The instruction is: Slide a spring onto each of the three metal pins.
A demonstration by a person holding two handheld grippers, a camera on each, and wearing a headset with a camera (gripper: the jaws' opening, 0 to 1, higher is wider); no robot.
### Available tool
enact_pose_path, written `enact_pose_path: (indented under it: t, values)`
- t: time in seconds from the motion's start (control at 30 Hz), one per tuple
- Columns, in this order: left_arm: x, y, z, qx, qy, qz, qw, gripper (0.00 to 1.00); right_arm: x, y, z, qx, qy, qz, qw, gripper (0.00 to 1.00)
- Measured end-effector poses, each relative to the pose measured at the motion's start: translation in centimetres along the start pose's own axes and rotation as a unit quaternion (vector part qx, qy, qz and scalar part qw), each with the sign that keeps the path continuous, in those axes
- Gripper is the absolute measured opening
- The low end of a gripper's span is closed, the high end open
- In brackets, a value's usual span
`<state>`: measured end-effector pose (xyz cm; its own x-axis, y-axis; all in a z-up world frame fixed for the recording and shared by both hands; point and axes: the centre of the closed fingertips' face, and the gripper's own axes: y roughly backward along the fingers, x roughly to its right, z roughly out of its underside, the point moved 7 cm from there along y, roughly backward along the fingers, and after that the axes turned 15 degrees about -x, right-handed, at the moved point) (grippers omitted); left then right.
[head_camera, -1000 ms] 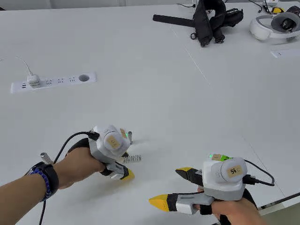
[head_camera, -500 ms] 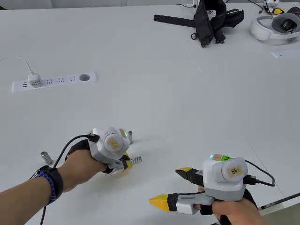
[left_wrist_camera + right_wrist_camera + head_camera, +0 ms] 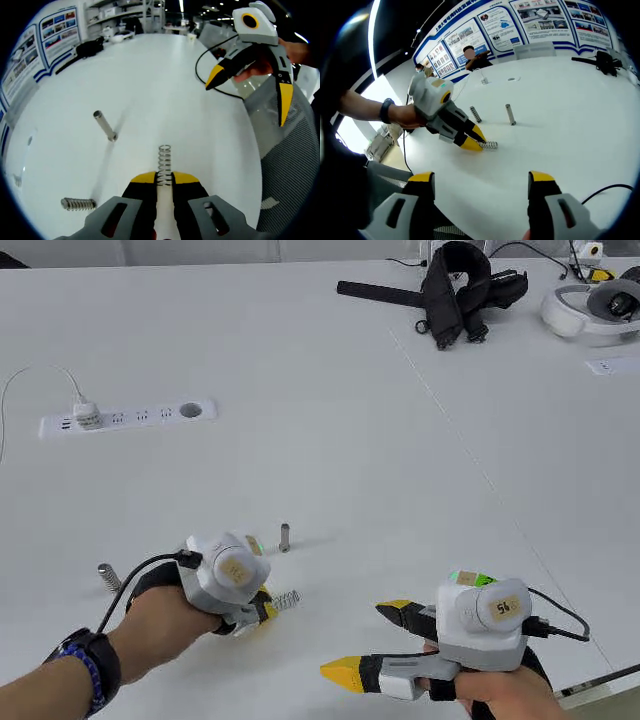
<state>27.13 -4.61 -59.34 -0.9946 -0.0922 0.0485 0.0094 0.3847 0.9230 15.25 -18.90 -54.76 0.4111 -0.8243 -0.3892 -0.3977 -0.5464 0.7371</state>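
My left gripper is low over the white table, shut on one end of a small steel spring. The left gripper view has the spring sticking out forward from the yellow tips of that gripper. A bare metal pin stands just beyond it, also seen as the pin and pin. Another pin wearing a spring stands to the left. My right gripper hovers open near the front edge, holding nothing.
A white power strip with a plugged cable lies at the left rear. Black straps and a white headset sit at the far right. The table's front right edge is close to my right hand.
My left gripper swung onto the spring that lay on the table and shut on it. The right gripper has stayed put. The head camera shifted slightly.
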Motion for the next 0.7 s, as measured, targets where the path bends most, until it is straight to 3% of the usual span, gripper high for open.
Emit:
enact_pose_path:
  t: [0.23,0.33,0.47,0.57,0.7]
  values:
    - [1.0,1.6,1.8,0.022,0.041,-0.006,0.9989,0.10,-0.8,-0.6,0.0,-0.009,0.008,-0.013,0.9998,0.77]
    - [1.4,2.6,2.6,0.041,0.070,-0.007,0.9967,0.10,-1.4,-0.8,-0.2,-0.010,0.012,-0.021,0.9997,0.76]
    - [1.9,3.7,3.5,0.052,0.085,-0.010,0.9950,0.10,-2.0,-1.2,-0.5,-0.016,0.022,-0.033,0.9991,0.76]
    - [2.2,4.6,4.0,0.072,0.109,-0.006,0.9914,0.10,-2.4,-1.4,-0.8,-0.016,0.026,-0.039,0.9988,0.75]
    - [2.6,6.0,4.6,0.082,0.109,-0.016,0.9905,0.10,-3.1,-1.7,-1.3,-0.015,0.033,-0.053,0.9980,0.74]
